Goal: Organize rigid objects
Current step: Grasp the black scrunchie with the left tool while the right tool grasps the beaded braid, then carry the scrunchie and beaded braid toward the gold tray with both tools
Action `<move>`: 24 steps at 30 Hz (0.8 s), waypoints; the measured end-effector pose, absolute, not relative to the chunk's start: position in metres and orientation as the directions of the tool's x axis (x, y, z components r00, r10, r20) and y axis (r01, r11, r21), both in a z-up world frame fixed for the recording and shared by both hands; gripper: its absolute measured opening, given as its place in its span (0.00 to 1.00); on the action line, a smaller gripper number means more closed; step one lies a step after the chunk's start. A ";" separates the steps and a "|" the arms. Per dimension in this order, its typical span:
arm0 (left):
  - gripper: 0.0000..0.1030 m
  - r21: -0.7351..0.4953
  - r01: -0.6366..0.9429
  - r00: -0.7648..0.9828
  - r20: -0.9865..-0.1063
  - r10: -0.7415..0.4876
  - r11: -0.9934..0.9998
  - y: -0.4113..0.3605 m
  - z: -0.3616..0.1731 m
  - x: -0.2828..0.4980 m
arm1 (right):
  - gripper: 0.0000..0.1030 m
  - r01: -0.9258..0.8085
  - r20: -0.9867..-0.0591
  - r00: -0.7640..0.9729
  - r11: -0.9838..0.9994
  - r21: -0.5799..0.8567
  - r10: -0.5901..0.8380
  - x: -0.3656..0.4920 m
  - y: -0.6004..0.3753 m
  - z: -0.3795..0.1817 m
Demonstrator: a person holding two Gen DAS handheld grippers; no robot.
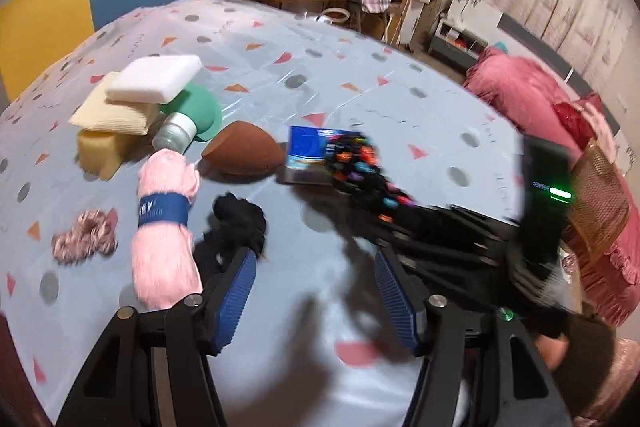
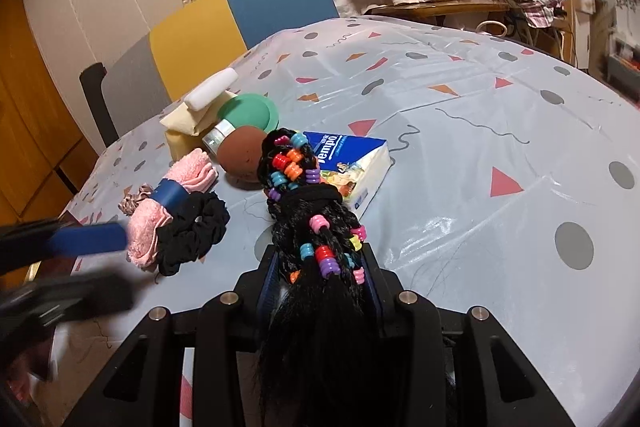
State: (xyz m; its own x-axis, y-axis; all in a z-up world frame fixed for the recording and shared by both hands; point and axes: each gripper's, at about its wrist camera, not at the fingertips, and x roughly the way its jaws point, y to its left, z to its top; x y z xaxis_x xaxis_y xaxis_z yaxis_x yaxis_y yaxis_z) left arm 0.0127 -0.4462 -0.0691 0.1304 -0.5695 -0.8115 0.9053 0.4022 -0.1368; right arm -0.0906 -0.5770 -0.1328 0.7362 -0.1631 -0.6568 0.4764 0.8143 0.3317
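A black braided hairpiece with coloured beads [image 2: 308,211] lies between the fingers of my right gripper [image 2: 322,267], which is shut on it; its tip rests against a blue tissue packet [image 2: 352,159]. The left wrist view shows the same braid [image 1: 356,163] over the packet [image 1: 308,147]. My left gripper [image 1: 314,261] is open above bare tablecloth, with nothing between its blue pads [image 1: 236,291]. Just ahead of its left finger lie a black scrunchie [image 1: 240,219] and a rolled pink towel with a blue band [image 1: 164,227].
On the patterned tablecloth [image 1: 360,67] lie a brown egg-shaped sponge [image 1: 240,151], a green puff [image 1: 204,107], a silver-capped bottle [image 1: 174,133], white [image 1: 156,79] and yellow sponges [image 1: 112,115], and a pinkish scrunchie [image 1: 84,237]. A chair [image 2: 240,11] stands behind.
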 end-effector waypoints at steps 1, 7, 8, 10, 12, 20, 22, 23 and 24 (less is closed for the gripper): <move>0.56 -0.124 0.904 0.137 -0.823 -0.551 0.409 -0.452 -0.075 0.019 | 0.37 0.476 -0.655 0.738 0.813 0.335 -0.162 -0.091 -0.577 -0.133; 0.54 -0.028 0.904 0.198 -0.858 -0.474 0.427 -0.469 -0.101 0.040 | 0.37 0.472 -0.646 0.747 0.808 0.353 -0.154 -0.092 -0.579 -0.134; 0.54 -0.035 0.903 0.193 -0.856 -0.480 0.427 -0.468 -0.103 0.042 | 0.37 0.472 -0.646 0.748 0.807 0.354 -0.154 -0.092 -0.579 -0.134; 0.54 -0.039 0.902 0.195 -0.852 -0.486 0.430 -0.467 -0.108 0.044 | 0.37 0.472 -0.645 0.749 0.806 0.356 -0.153 -0.093 -0.579 -0.135; 0.54 -0.023 0.903 0.209 -0.849 -0.485 0.428 -0.468 -0.112 0.044 | 0.37 0.472 -0.644 0.749 0.806 0.358 -0.153 -0.093 -0.579 -0.135; 0.15 -0.094 0.871 0.194 -0.836 -0.514 0.481 -0.458 -0.112 0.052 | 0.37 0.472 -0.645 0.749 0.807 0.356 -0.153 -0.093 -0.579 -0.135; 0.12 -0.138 0.852 0.180 -0.829 -0.530 0.505 -0.446 -0.111 0.054 | 0.37 0.471 -0.644 0.749 0.806 0.357 -0.153 -0.093 -0.579 -0.135; 0.12 -0.141 0.846 0.186 -0.826 -0.532 0.515 -0.442 -0.111 0.054 | 0.37 0.471 -0.644 0.749 0.806 0.357 -0.153 -0.093 -0.579 -0.135; 0.12 -0.148 0.840 0.187 -0.823 -0.536 0.521 -0.438 -0.111 0.052 | 0.37 0.472 -0.645 0.749 0.807 0.356 -0.153 -0.093 -0.579 -0.135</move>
State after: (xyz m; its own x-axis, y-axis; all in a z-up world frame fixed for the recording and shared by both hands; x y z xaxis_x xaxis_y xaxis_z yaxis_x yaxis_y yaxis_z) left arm 0.0516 -0.4378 -0.1108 0.1873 -0.5359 -0.8232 0.8404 0.5213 -0.1481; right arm -0.0932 -0.5790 -0.1350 0.7489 -0.1532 -0.6448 0.4716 0.8067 0.3562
